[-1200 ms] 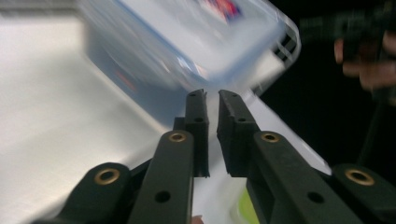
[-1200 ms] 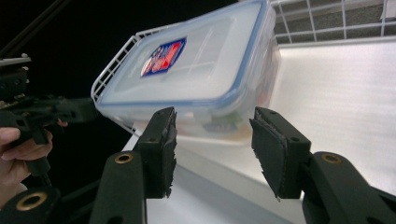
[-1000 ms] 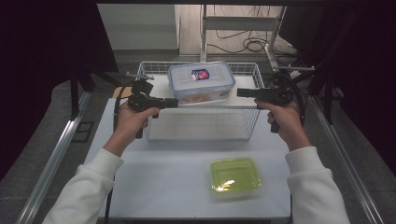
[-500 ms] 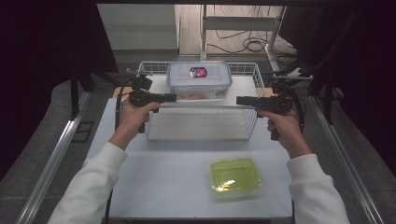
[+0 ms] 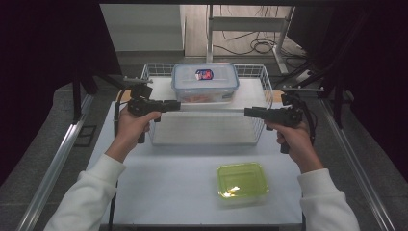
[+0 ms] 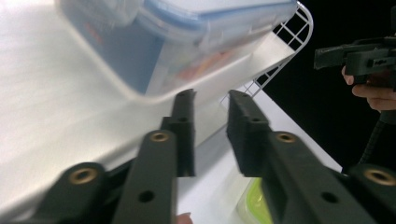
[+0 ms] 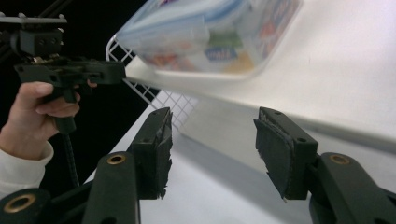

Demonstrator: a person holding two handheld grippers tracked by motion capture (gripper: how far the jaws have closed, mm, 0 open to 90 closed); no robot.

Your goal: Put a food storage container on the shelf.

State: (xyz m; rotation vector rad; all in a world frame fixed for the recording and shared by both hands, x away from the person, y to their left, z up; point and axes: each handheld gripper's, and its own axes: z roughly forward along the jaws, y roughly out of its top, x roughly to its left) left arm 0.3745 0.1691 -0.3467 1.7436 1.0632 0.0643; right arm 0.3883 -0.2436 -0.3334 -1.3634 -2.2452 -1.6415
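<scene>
A clear box with a blue lid [image 5: 205, 82] rests on the white floor at the far end of a wire basket [image 5: 202, 130]. My left gripper [image 5: 177, 105] hovers at the basket's left rim, pointing right toward the box. In the left gripper view the box [image 6: 187, 42] lies just beyond my left gripper [image 6: 211, 95], whose jaws have just been opening, a narrow gap with nothing in it. At the basket's right rim my right gripper [image 5: 246, 112] points left. In its own view the right gripper [image 7: 212, 116] has just been opening too, wide and empty, short of the box [image 7: 215, 32].
A green lidded container [image 5: 242, 180] lies on the white table [image 5: 159, 183] near the front right. Dark metal frame rails run along both sides of the table. Cables lie on the floor beyond the basket.
The box has settled a little farther back in the basket. My right gripper has dropped lower and drawn back toward the person. The left hand has barely moved.
</scene>
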